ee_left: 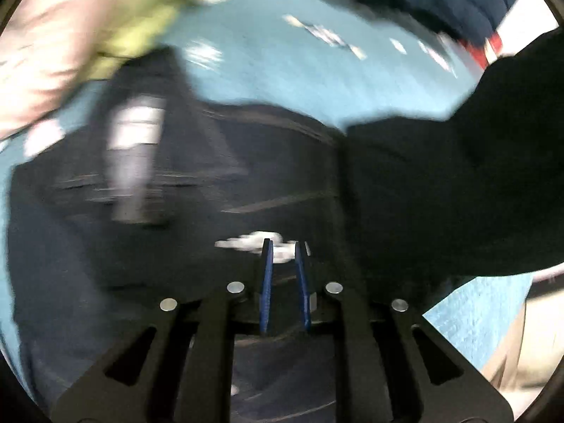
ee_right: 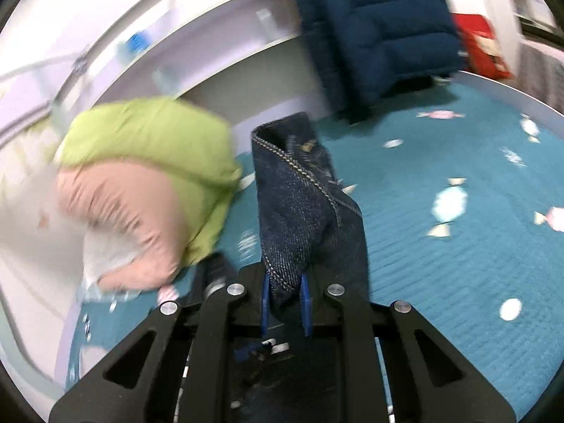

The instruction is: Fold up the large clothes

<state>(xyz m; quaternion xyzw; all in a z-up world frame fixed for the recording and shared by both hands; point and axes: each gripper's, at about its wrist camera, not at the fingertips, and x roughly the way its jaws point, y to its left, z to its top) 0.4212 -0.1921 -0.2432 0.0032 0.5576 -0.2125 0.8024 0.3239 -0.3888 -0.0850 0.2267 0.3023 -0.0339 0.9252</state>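
Denim jeans [ee_right: 306, 208] rise from the clenched right gripper [ee_right: 285, 287], their hem pinched between its pads above the teal bed [ee_right: 458, 282], while the left gripper [ee_left: 283, 250], nearly closed, points at dark fabric [ee_left: 211, 246].

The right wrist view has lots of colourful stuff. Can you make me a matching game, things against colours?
Things:
1. denim garment in the right gripper
2. bedspread
3. top cushion
4. quilted jacket

Colours:
A. lime green
B. teal with candy shapes
C. plain navy
D. dark blue, pale stitching

Pairs: 1-D, 2-B, 3-A, 4-C
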